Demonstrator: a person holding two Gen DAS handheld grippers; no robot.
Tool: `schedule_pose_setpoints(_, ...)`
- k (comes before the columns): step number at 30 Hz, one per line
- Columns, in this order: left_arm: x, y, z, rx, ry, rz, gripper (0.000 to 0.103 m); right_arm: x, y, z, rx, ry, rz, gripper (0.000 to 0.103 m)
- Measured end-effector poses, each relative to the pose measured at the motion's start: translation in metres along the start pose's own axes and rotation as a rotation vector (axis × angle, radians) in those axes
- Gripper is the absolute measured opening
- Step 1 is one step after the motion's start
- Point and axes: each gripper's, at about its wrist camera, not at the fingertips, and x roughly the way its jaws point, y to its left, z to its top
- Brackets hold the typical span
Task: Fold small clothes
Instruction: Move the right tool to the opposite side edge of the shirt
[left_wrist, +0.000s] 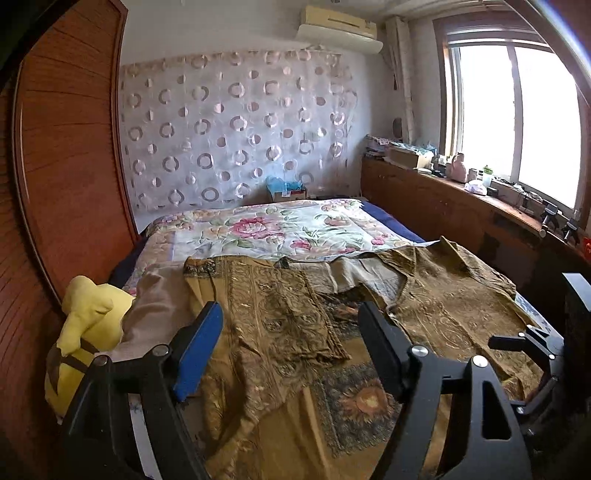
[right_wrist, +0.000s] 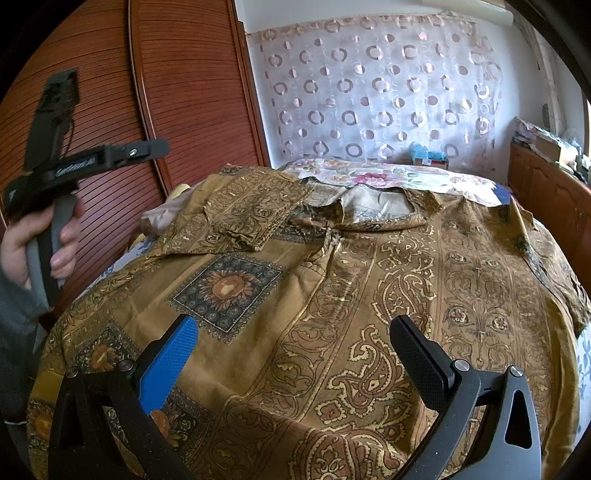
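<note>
Lying flat: a brown-gold patterned shirt (right_wrist: 369, 258) is spread face up across the bed (left_wrist: 288, 229), filling the lower and middle part of both views.
Shirt direction: neckline (right_wrist: 373, 206) sits at the upper middle of the right wrist view, pointing toward the far curtain (right_wrist: 376, 88); the hem runs off the bottom edge, so the long axis goes bottom to top of the frame.
Left sleeve: folded in over the chest, a patterned flap (right_wrist: 236, 214) at the upper left of the shirt, its lower edge lying on the sunflower panel (right_wrist: 225, 288).
Right side: sleeve spread out to the right edge of the frame, with a small corner sticking up near the upper right.
Left gripper (left_wrist: 291, 347): fingers wide apart, nothing between them, hovering over the folded sleeve in the lower middle of the left wrist view; in the right wrist view it is up at the left edge, held in a hand (right_wrist: 40, 243), clear of the cloth.
Right gripper (right_wrist: 295, 362): fingers wide apart as well, holding nothing, over the lower part of the shirt at the bottom of its own view.
Edges: wooden wardrobe (right_wrist: 110, 110) close along the left, wooden ledge (left_wrist: 461, 206) under the window (left_wrist: 517, 110) along the right.
Open room: flowered quilt (left_wrist: 295, 225) bare beyond the collar, toward the top of the frame.
Clutter: yellow soft toy (left_wrist: 88, 325) at the lower left of the left wrist view, beside the shirt's edge.
</note>
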Motion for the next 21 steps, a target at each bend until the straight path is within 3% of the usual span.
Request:
schedule_pose_setpoints(10,-0.015,-0.023,-0.01,0.007,-0.028,-0.038,0.076,-0.018,-0.02,0.005,0.027,-0.034,-0.047,0.102)
schedule_pose_setpoints(18,-0.008,-0.044,-0.019,0.005,-0.012,-0.082,0.076,-0.056,-0.073,0.011,0.03,-0.083,-0.221,0.098)
schedule_pose_setpoints(21,-0.004,-0.053,-0.024,0.011,0.005,-0.1,0.076,-0.067,-0.098,0.012,0.036,-0.079,-0.289,0.089)
